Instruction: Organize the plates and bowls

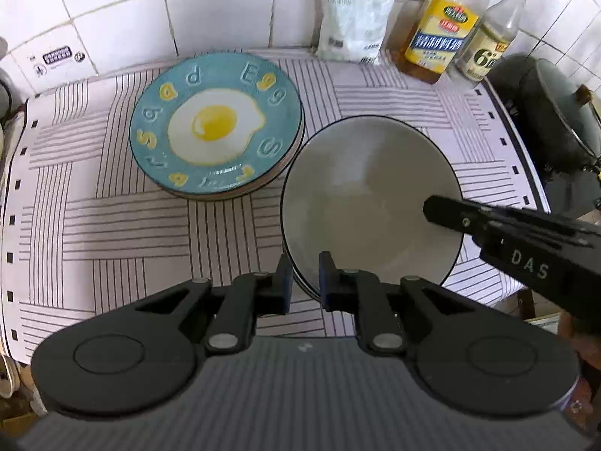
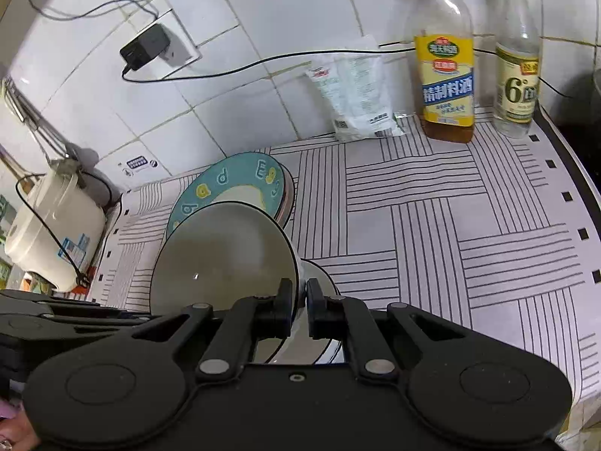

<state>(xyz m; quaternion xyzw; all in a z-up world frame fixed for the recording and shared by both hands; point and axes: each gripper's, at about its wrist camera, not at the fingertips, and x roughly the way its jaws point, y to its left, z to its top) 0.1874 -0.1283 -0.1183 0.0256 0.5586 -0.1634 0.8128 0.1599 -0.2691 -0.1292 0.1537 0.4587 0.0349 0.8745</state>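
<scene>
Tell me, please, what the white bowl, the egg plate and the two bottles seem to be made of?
White bowl: probably glazed ceramic; smooth glossy inside, thin dark rim line.
Egg plate: likely glazed ceramic too; shiny surface with a printed fried egg and raised-looking letters.
Two bottles: clear glass or hard plastic, I cannot tell which; see-through walls, paper labels.

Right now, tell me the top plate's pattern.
Teal plate with a fried-egg picture and raised letters; clearest from the left wrist.
</scene>
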